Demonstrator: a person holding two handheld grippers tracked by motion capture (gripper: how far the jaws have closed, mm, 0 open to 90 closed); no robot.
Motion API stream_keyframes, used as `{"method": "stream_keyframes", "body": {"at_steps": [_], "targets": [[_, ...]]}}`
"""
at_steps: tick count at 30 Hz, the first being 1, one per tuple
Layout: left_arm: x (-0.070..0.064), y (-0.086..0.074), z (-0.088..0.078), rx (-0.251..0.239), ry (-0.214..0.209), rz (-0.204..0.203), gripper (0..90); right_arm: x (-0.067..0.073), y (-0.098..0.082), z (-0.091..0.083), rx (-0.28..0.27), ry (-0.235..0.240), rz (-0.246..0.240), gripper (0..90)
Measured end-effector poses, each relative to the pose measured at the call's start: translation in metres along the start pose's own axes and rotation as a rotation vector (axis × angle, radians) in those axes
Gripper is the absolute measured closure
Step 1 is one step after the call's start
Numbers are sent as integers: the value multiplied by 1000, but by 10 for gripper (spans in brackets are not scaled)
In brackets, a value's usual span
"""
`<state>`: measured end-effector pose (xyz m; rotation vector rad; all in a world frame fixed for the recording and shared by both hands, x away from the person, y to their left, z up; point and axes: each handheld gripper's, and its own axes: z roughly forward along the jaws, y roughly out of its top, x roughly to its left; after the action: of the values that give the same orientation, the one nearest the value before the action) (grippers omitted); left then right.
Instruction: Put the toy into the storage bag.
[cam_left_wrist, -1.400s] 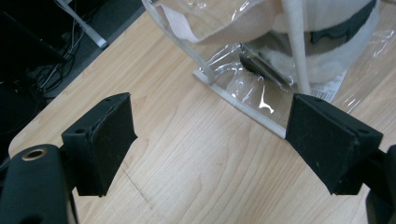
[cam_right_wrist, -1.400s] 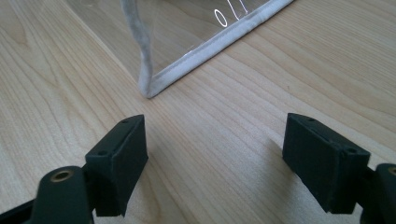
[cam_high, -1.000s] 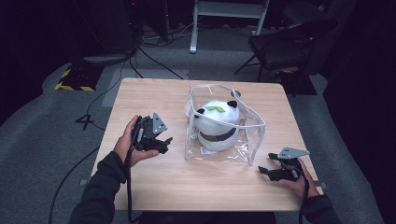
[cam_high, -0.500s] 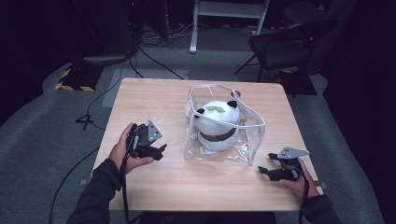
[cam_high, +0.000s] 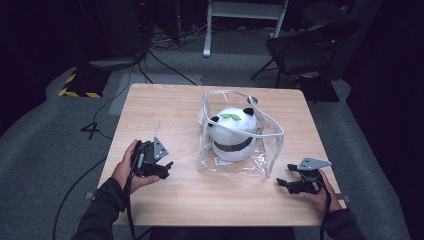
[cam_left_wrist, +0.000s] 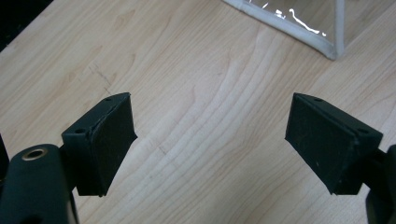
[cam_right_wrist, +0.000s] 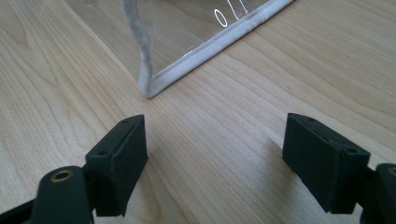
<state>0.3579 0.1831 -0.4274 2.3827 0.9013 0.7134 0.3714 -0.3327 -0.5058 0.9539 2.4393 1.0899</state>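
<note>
**Both tongs down near my edge, pouch untouched**

My left gripper (cam_high: 159, 169) sits low near the table's (cam_high: 165, 110) near-left part, jaws apart with only bare wood between them. My right gripper (cam_high: 294, 184) lies by the near-right corner, jaws likewise spread and empty, aimed at the pouch's near corner seam (cam_right_wrist: 148, 86).

The clear zip pouch (cam_high: 272, 150) stands at mid-table, a little right of centre, its long axis running from my edge toward the far edge and its open top facing up. Inside it the plush panda (cam_high: 232, 125) sits upright, black ears and green leaves on top.

Since a second ago my left hand has sunk and drawn back toward my edge; the right has kept still, and the pouch has not shifted.

Bare wood lies open along the left and near edges; less beside the right edge.
</note>
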Motion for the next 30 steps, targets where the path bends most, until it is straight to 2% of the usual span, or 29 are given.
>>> {"method": "stream_keyframes", "body": {"at_steps": [6, 13, 20, 25, 30], "targets": [[-4, -11, 5, 16, 7, -2, 161, 0, 0, 0, 0, -1, 0, 219], [-8, -25, 12, 35, -12, -14, 160, 0, 0, 0, 0, 0, 0, 218], [-13, -39, 15, 25, -39, -12, 161, 0, 0, 0, 0, 0, 0, 219], [-16, -48, 17, 26, -38, -30, 161, 0, 0, 0, 0, 0, 0, 219], [-15, -58, 18, 20, -48, -70, 161, 0, 0, 0, -1, 0, 0, 219]]}}
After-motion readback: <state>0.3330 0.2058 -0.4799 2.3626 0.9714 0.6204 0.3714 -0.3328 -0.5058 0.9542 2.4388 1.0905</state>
